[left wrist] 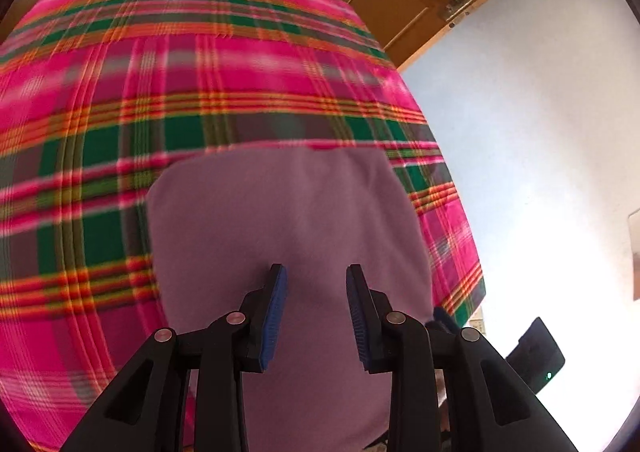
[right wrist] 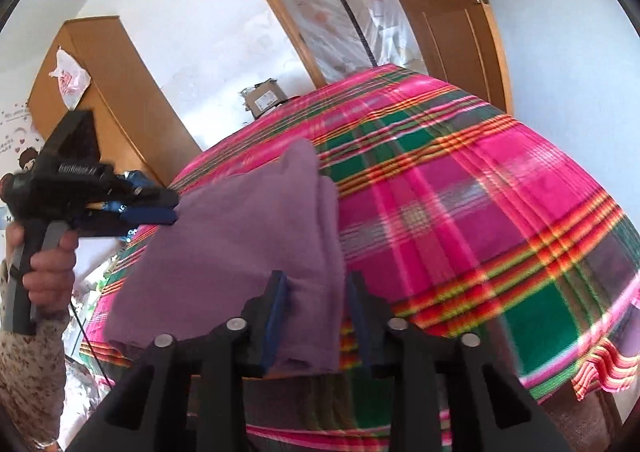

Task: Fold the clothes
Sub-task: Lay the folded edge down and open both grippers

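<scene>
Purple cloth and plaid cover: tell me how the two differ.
The purple cloth is plain; the plaid cover is pink, green and orange checks. The cloth is smaller and folded in layers; the cover spreads flat across the surface, hanging over its edge. The cloth lies on the cover. Both are fabric.

White walls [right wrist: 180,12]; wooden door [right wrist: 452,20] and wooden wardrobe [right wrist: 112,92]; plaid-covered bed [right wrist: 460,192]; bright daylight.

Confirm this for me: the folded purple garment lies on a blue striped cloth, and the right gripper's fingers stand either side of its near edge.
Wrong in one respect: the cloth under the folded purple garment is pink plaid with green and orange-red bands, not blue striped. Both wrist views show it. The rest holds: in the right wrist view the right gripper has its fingers either side of the garment's near edge.
</scene>
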`<state>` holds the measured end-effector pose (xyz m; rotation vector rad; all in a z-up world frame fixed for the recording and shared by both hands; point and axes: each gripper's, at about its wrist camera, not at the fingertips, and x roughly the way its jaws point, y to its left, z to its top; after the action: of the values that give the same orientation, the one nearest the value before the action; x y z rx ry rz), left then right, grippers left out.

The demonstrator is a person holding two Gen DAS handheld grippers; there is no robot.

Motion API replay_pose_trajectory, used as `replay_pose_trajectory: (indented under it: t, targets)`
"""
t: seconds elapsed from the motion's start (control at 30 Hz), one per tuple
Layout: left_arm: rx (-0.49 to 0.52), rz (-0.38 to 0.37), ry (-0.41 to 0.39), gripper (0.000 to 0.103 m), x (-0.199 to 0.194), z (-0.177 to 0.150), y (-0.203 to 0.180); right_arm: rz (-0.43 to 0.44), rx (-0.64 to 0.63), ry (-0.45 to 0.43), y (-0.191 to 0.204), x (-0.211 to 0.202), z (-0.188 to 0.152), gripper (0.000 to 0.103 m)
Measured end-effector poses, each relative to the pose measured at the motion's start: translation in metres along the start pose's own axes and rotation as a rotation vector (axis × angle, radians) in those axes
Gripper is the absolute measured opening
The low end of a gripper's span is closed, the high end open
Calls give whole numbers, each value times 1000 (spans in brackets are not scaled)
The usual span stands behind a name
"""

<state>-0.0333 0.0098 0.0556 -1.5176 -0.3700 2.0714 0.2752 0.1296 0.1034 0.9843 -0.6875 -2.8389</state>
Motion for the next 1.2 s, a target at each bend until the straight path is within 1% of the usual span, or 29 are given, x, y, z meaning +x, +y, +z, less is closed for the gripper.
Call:
replay_pose_trajectory:
  t: [0.1,0.13,0.2,0.3,0.4,0.43,0.47,0.57,0.67,0.7,0.8,0.9,1.0,1.07,1.17,1.2]
  targets:
    - [-25,-20,-22,32,-5,-13,7,-28,-17,-7,4,-6,-2,34]
    - [-30,-26,-30,32,-7,-18,9,-39,-34,-24,9,-10,-2,33]
    - [-34,-35,-43,32,-9,-29,12,-33,-94,-58,23,-15,-1,33]
    - [-42,-20,-66,32,-9,-40,17,-24,-170,-41,41,-9,-4,34]
    - [-45,-11,-78,32,-9,-48,18,-59,-199,-37,48,-8,-9,34]
    - [-50,-10,-83,32,-10,-49,19,-52,-203,-44,51,-13,-9,34]
    - [-57,-9,-86,32,-13,-51,21,-27,-208,-52,54,-17,-9,33]
    - [-74,-9,-91,32,-17,-53,26,114,-247,-37,70,-26,-15,34]
    - [-82,-6,-91,32,-18,-58,28,236,-338,27,93,-23,-31,35]
    - [-81,-4,-92,32,-19,-59,28,263,-378,59,103,-19,-37,36]
    - [-76,2,-94,32,-23,-63,29,282,-474,147,124,-5,-50,37]
    - [-90,-1,-91,32,-22,-63,30,321,-527,201,135,11,-56,38]
    - [-100,-2,-91,32,-21,-63,30,327,-539,243,138,32,-56,46]
    - [-101,-3,-89,32,-20,-61,30,313,-540,230,140,42,-54,47]
    - [-101,-4,-79,32,-17,-58,30,347,-512,232,143,56,-51,51]
    - [-100,-2,-74,32,-17,-58,31,360,-502,234,145,60,-50,54]
